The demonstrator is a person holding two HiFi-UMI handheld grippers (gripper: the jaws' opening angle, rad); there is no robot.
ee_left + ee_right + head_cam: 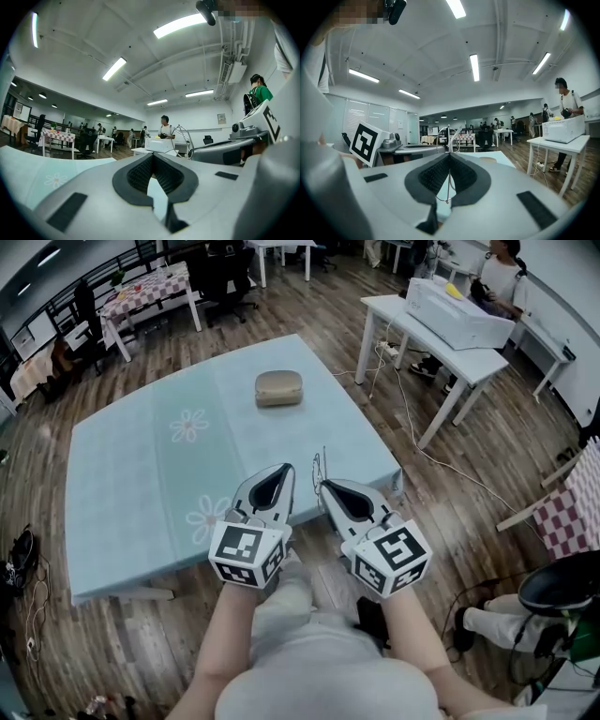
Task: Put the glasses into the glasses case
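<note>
Glasses pinched in right tongs, case well beyond

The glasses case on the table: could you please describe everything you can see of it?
The glasses case is a tan, rounded oblong shell with a matte look and a darker seam along its near side; it appears closed. It lies flat on the pale blue tablecloth, toward the far edge, long side across the view. Only the cloth touches it.
</note>
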